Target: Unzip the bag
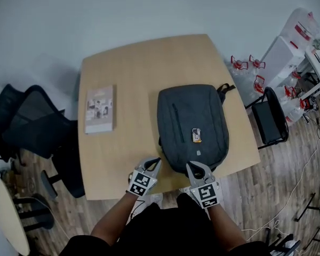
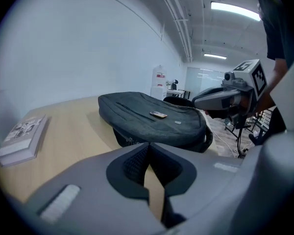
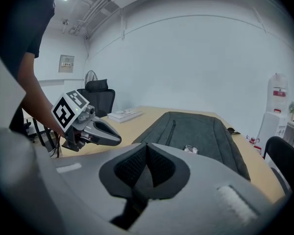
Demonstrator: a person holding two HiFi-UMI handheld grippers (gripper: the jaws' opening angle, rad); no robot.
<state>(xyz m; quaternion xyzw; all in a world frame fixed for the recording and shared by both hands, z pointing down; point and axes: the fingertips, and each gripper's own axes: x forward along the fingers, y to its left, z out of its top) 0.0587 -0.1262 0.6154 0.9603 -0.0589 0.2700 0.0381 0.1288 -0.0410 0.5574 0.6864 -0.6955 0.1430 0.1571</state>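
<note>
Head view: a grey bag (image 1: 192, 127) lies flat, front face up, on the right half of a wooden desk (image 1: 128, 68), its near end close to the desk's near edge; a book (image 1: 100, 109) lies well apart to the left
Left tool (image 1: 156, 162): closed, nothing between the jaws, poised just beside the bag's near left corner
Right tool (image 1: 192, 166): closed and empty too, at the bag's near end, right of the left tool
Risk, sliding: the bag is soft and nothing pins it down, so a pull on a zip with one tool alone would likely drag the whole bag along the desk, or off the near edge, instead of running the slider
Risk, grip: a zip tab is small and flat, and both tools must open before they can take one; a shallow pinch would probably slip off under load
Risk, wrong zip: only the front pocket zip (image 1: 177, 122) shows plainly, as a dark line down the left of the face; I cannot tell where the main zip's slider sits, so the wrong opening could be worked
Long axis: runs away from the person, leaning slightly right toward the far end
Pointing: the carry handle (image 1: 225, 88) marks the top at the far right end, so the base faces the person and both tools
</note>
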